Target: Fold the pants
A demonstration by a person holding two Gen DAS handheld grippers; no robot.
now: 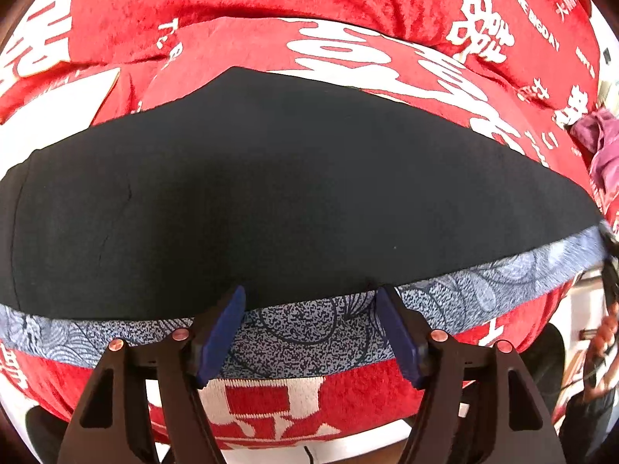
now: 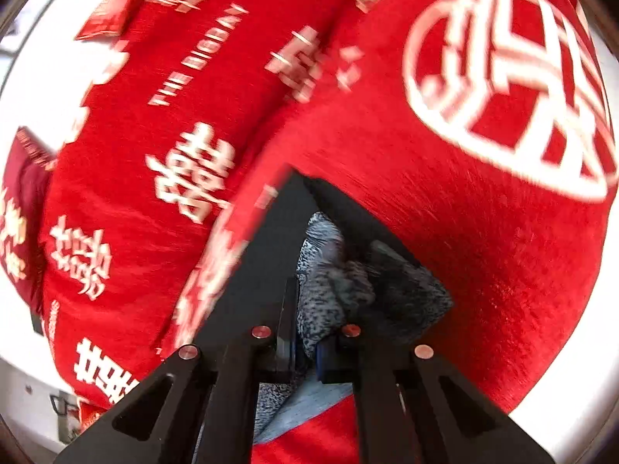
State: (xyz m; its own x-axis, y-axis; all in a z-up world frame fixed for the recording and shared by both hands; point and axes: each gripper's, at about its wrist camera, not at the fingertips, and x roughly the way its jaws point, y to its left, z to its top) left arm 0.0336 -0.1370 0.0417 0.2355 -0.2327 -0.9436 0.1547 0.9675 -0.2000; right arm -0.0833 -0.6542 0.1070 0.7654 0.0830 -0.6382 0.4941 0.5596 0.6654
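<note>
Left wrist: pants (image 1: 271, 193) lengthwise left-right on red blanket (image 1: 271, 7), left jaws wide; right jaws pinching waistband (image 2: 329, 294).

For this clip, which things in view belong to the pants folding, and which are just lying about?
Part of the job:
- black pants with patterned waistband
- left tongs, open at the waistband
- right tongs, shut on the waistband

Lying about:
- red blanket underneath
- purple cloth at the right edge
</note>
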